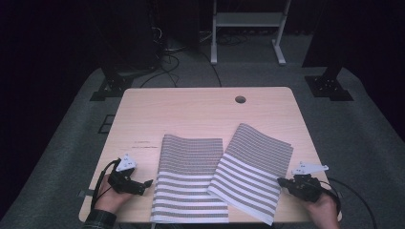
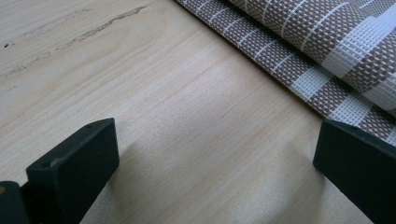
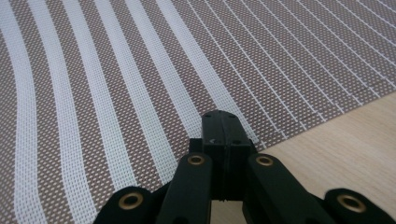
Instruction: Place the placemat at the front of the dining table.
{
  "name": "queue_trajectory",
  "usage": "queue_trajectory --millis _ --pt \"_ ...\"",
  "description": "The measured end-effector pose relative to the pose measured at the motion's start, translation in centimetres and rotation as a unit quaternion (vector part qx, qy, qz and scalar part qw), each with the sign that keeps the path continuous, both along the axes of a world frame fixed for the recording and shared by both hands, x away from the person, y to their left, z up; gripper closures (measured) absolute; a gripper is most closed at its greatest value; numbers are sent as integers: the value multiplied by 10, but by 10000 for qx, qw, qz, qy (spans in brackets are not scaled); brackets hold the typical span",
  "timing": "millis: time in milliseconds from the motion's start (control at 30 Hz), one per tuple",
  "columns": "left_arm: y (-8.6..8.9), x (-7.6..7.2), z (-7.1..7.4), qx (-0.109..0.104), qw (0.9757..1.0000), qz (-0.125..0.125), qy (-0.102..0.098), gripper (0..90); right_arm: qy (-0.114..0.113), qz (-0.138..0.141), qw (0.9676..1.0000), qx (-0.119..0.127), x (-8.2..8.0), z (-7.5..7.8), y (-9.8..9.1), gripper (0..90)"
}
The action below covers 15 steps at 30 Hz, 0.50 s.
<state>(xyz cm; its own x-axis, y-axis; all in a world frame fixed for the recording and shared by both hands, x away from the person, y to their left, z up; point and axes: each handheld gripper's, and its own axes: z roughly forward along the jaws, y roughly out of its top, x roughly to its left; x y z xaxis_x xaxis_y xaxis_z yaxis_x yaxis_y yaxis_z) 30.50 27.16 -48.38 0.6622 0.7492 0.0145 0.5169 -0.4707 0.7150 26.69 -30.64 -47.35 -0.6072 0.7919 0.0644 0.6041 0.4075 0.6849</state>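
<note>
Two brown-and-white striped woven mats lie on the wooden table (image 1: 143, 114). The left mat (image 1: 191, 176) lies square to the table, and the right mat (image 1: 253, 164) is turned at an angle with its near-left corner over the left one. My left gripper (image 1: 149, 182) rests on bare wood just left of the left mat, open, its jaws wide apart around empty tabletop (image 2: 215, 163). The mat's edge (image 2: 327, 46) shows two layers there. My right gripper (image 1: 281, 181) sits at the right mat's right edge, shut, its tip (image 3: 226, 126) over the weave (image 3: 116, 70) with nothing seen between the jaws.
A round cable hole (image 1: 240, 99) sits near the table's far edge. Bare wood runs along the far half of the table. Beyond it are grey carpet, cables, black stands (image 1: 329, 86) and a white frame (image 1: 248, 28). The near mat edges reach the table's front edge.
</note>
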Motion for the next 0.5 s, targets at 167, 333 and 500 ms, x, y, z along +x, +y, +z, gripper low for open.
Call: queue_trajectory --millis 167,333,500 --pt "0 0 0 0 10000 4 -3 0 -41 -139 9999 -87 7 1 -4 900" --pt "0 0 0 1 10000 3 -3 0 -95 -295 9994 -117 18 0 -10 900" --pt "0 0 0 -1 10000 6 -1 0 -128 -493 9985 -190 29 1 -19 900"
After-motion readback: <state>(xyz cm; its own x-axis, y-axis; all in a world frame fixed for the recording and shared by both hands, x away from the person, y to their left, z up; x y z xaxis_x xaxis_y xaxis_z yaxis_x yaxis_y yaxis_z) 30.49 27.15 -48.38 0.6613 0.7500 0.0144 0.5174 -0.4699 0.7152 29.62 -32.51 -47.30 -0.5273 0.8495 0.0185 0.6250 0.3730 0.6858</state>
